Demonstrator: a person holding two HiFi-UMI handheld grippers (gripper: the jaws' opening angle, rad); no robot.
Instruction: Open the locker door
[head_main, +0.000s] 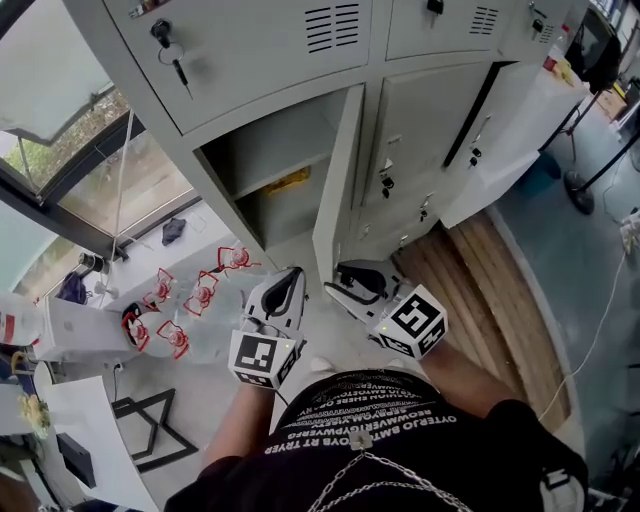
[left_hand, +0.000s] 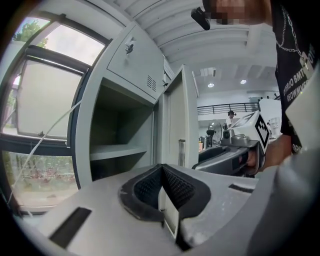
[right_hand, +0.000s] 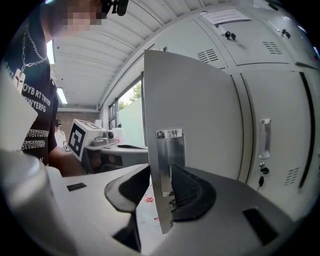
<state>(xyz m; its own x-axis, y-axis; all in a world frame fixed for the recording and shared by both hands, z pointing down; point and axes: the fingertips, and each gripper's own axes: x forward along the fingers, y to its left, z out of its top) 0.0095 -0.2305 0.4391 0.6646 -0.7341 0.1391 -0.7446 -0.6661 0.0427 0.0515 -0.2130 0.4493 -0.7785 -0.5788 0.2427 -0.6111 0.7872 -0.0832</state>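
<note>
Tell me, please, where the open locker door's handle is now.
In the right gripper view, centre: the metal handle sits at the free edge of the open locker door, between the parted jaws of the right tool.

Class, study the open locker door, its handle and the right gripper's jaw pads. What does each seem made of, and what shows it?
Locker door: probably painted sheet metal, matte light grey; thin edge, even colour. Handle: bare metal, perhaps brushed steel or aluminium; silvery sheen. Pads: apparently black rubber; dull, ribbed surface.
</note>
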